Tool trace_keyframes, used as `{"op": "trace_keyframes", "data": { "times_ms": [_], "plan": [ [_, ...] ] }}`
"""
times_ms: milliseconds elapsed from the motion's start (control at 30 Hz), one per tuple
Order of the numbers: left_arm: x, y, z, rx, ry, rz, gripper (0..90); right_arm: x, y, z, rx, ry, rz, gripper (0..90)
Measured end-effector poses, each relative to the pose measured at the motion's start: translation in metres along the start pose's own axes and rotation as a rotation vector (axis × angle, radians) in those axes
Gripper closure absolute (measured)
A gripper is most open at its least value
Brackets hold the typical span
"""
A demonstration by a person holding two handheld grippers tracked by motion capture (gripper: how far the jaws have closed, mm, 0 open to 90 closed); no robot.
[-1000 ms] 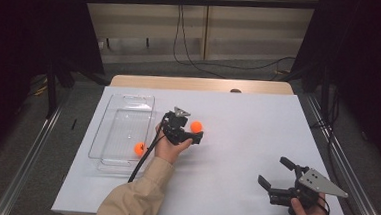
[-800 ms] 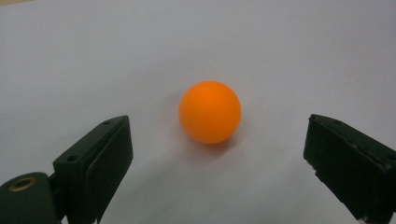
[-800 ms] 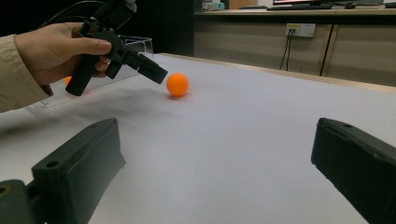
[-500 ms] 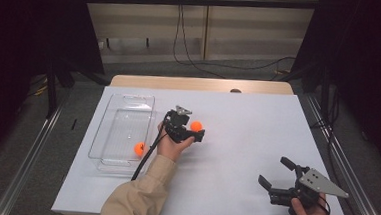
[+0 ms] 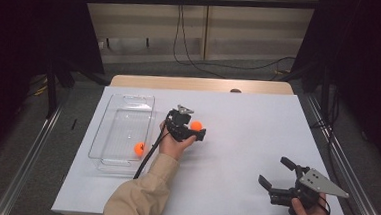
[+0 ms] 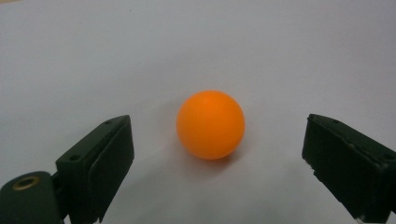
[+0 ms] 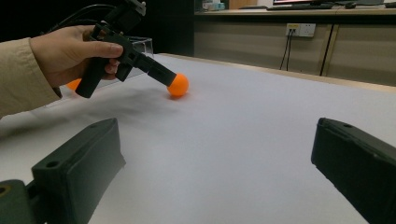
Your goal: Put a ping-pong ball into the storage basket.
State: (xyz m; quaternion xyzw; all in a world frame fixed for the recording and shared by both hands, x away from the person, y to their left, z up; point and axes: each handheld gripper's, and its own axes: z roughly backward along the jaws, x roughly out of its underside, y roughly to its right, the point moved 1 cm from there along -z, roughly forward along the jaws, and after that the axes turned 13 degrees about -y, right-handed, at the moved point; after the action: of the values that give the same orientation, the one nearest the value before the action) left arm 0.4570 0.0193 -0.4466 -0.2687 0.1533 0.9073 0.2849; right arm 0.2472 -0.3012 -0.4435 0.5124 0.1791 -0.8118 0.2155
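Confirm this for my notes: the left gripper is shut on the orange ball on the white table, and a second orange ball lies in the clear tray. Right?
Not quite. The left gripper is open: the left gripper view shows the orange ball between its jaws with gaps on both sides. The second orange ball does lie in the clear tray.

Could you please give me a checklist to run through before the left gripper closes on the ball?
1. Left gripper open: ok.
2. Ball between its jaws, centred: ok.
3. Pads clear of the ball on both sides: ok.
4. Ball resting on the table: ok.
5. Tray free to take it, one ball inside: ok.
6. Right gripper open, well away from the ball: ok.
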Motion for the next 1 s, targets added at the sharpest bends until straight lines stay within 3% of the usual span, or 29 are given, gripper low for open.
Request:
{"op": "trace_keyframes", "data": {
  "times_ms": [367, 600, 1000],
  "plan": [
    [-0.001, -0.004, -0.006, -0.010, 0.000, 0.000, 14.7, 0.000, 0.000, 0.000, -0.002, -0.001, -0.002, 1.2],
    [-0.001, -0.004, -0.010, -0.009, 0.011, 0.000, 23.1, 0.000, 0.000, 0.000, -0.001, -0.001, -0.002, 1.3],
    [-0.002, -0.003, -0.014, -0.006, 0.002, -0.040, 36.4, 0.000, 0.000, 0.000, -0.001, 0.000, -0.001, 1.2]
  ]
}}
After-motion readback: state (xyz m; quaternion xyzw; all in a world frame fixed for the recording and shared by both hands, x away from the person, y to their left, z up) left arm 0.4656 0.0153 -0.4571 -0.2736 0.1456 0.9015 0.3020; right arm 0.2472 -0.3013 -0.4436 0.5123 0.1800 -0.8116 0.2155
